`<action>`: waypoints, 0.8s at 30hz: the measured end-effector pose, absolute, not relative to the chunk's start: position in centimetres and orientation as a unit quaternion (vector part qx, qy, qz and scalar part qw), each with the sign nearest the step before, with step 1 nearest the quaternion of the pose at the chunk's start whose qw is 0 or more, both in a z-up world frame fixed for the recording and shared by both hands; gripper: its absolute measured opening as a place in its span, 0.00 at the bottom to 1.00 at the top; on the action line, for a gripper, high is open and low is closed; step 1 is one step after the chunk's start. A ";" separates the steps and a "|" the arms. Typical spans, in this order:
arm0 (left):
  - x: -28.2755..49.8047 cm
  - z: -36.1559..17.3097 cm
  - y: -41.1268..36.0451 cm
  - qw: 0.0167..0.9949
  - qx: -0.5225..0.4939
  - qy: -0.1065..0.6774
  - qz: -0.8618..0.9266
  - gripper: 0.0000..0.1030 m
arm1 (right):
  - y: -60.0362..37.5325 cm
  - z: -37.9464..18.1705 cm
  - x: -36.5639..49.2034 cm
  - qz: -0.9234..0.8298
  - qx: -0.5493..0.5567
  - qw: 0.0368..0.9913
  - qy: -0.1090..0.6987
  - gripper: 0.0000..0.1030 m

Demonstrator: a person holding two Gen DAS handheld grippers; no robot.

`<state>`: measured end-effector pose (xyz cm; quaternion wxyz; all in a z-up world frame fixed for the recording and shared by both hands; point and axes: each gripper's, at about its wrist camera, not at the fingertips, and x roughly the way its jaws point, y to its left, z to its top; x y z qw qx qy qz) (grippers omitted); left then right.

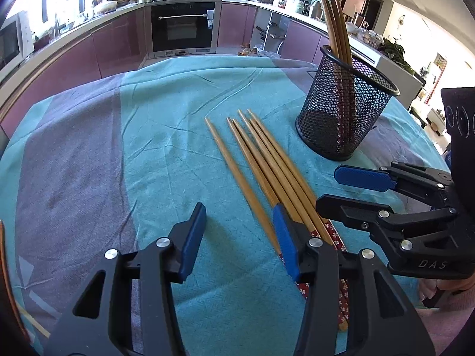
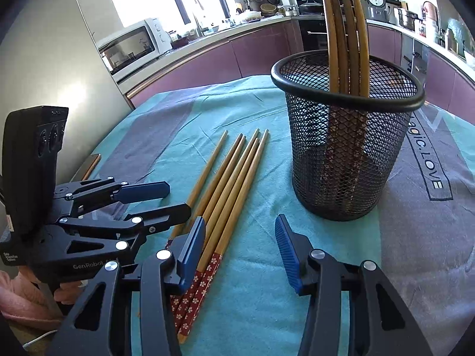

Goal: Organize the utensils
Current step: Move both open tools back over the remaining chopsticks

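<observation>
Several wooden chopsticks (image 1: 261,160) with red flowered handles lie side by side on the teal cloth; they also show in the right wrist view (image 2: 231,184). A black mesh holder (image 1: 344,109) stands upright to their right with several chopsticks (image 1: 332,17) in it; it also shows in the right wrist view (image 2: 344,148). My left gripper (image 1: 240,237) is open and empty, low over the handle ends, its right finger over the bundle. My right gripper (image 2: 240,246) is open and empty, its left finger above the handles. Each gripper shows in the other's view (image 1: 350,190) (image 2: 166,198).
The table (image 1: 89,154) is covered by a teal and grey cloth. A phone (image 2: 87,164) lies near the table's left edge. Kitchen counters, an oven and a microwave (image 2: 130,47) stand behind the table.
</observation>
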<state>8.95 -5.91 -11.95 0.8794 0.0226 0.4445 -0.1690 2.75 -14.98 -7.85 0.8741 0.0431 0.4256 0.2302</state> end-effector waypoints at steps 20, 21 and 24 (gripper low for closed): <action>9.5 -12.2 -5.1 0.876 0.024 0.449 -0.171 0.33 | -15.1 -8.2 2.8 0.208 0.011 0.876 0.436 0.26; 9.6 -12.2 -5.1 0.877 0.026 0.449 -0.169 0.33 | -14.9 -8.2 2.9 0.206 0.009 0.876 0.437 0.26; 10.2 -12.2 -5.3 0.878 0.033 0.449 -0.164 0.33 | -14.3 -8.2 3.5 0.202 0.004 0.876 0.437 0.26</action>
